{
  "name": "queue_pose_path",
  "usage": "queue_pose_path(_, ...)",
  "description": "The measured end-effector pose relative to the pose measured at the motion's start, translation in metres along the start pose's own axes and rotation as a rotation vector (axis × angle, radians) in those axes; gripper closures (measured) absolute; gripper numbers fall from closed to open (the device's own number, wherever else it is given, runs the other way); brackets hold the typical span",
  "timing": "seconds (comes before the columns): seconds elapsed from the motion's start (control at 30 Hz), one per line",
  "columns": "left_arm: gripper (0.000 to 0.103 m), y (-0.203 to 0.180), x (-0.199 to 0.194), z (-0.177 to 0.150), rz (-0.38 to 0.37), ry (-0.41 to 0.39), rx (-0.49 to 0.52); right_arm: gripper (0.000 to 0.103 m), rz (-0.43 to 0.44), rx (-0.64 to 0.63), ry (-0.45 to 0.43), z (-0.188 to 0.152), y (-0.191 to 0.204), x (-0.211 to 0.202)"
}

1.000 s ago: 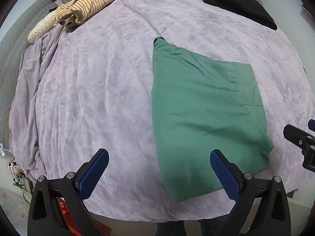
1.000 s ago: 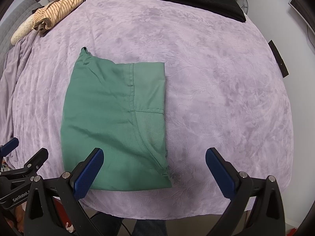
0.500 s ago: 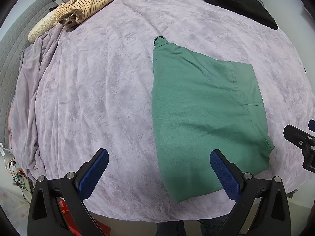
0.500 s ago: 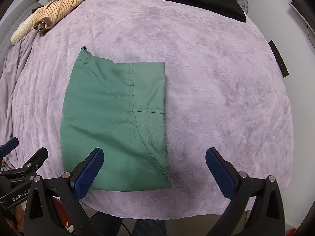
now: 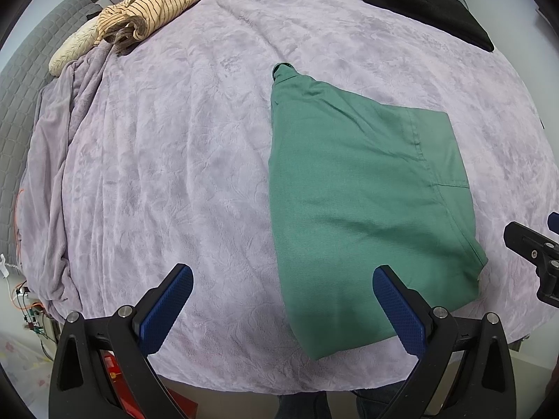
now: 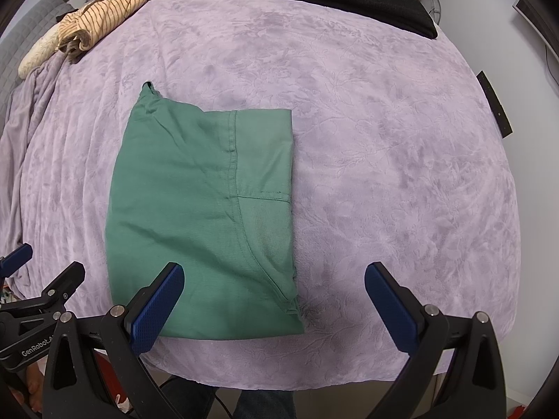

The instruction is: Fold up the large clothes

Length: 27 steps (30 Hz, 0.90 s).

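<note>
A green garment (image 5: 363, 202) lies folded into a flat rectangle on the lilac bedspread (image 5: 174, 160), near the front edge. It also shows in the right wrist view (image 6: 206, 216). My left gripper (image 5: 283, 307) is open and empty, above the front edge, its right finger over the garment's near left corner. My right gripper (image 6: 276, 300) is open and empty, its left finger over the garment's near edge. Neither touches the cloth.
A striped beige garment (image 5: 150, 10) lies bunched at the back left beside a cream pillow (image 5: 73, 49). A folded black garment (image 5: 422, 3) lies at the back right. The bedspread (image 6: 384, 160) hangs over the front edge. Floor clutter shows at the lower left.
</note>
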State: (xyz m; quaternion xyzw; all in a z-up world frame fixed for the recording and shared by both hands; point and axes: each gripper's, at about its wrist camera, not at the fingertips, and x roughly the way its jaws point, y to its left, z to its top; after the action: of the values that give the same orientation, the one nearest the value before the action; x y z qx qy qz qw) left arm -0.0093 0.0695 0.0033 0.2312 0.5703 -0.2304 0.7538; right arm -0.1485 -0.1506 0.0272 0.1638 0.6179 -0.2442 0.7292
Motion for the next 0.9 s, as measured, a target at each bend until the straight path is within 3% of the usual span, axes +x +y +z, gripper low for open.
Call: queue_pose_path(0.9, 0.0, 0.0001, 0.0049, -0.0018, 0.002, 0.008, 0.011, 0.0, 0.0, -0.002, 0.012, -0.0038, -0.0003, 0.0048)
